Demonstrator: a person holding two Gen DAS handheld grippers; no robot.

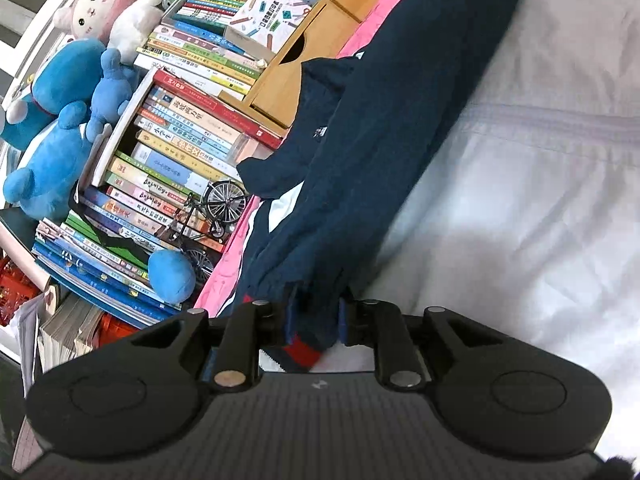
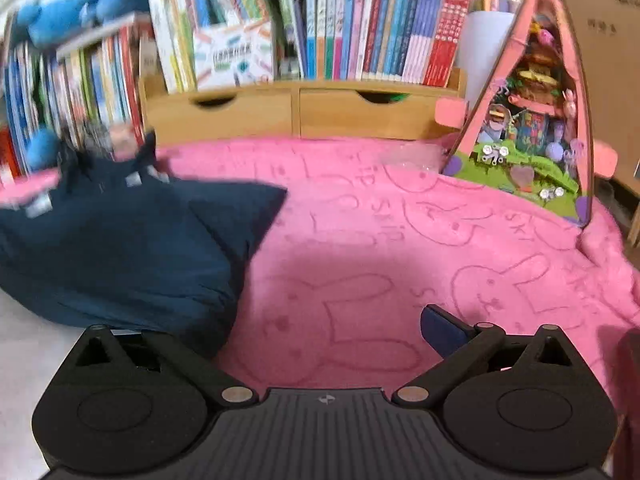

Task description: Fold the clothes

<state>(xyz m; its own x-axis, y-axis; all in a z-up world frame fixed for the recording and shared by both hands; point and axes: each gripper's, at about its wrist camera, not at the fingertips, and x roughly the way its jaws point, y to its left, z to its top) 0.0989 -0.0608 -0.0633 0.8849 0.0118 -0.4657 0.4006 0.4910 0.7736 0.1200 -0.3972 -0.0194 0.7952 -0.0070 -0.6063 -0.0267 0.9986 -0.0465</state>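
Observation:
A navy garment [image 1: 360,152] lies lengthwise across a white sheet [image 1: 540,208] and a pink blanket [image 1: 224,280]. Its red and blue striped cuff [image 1: 304,350] sits between the fingers of my left gripper [image 1: 316,312], which is shut on the bunched cloth. In the right wrist view the same navy garment [image 2: 120,240] lies folded in a blurred heap at the left on the pink blanket [image 2: 400,240]. My right gripper [image 2: 280,332] stands wide open over the blanket, with nothing between its fingers. The garment's edge lies in front of its left finger.
Rows of books [image 1: 180,152] and blue plush toys [image 1: 52,140] crowd the left. A wooden drawer unit [image 2: 300,112] with books [image 2: 360,20] on top backs the blanket. A pink triangular toy house [image 2: 532,120] stands at the right, and a small model bicycle [image 1: 216,208] by the books.

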